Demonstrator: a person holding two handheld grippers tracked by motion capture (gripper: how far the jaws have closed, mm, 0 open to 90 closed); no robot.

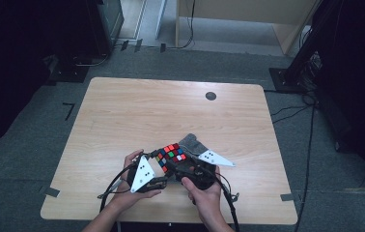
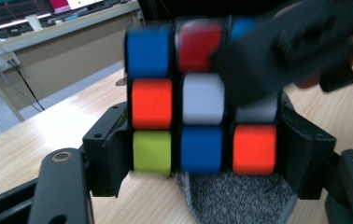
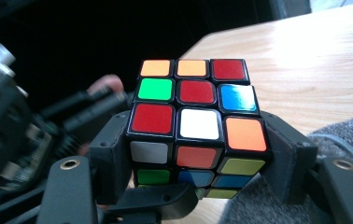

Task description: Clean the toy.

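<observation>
A scrambled colour cube hangs just above the near middle of the wooden table, over a grey felt mat. My left gripper comes at it from the left. In the left gripper view its pads sit against both sides of the cube's bottom row, around my left gripper. My right gripper meets the cube from the right. In the right gripper view its jaws clamp the cube's near layer at my right gripper. The other gripper blurs across the cube's upper right.
A small black disc lies at the table's far right. The grey mat spreads under and right of the cube. Dark equipment stands flank the table on the carpet, and a cable runs down the floor at the right.
</observation>
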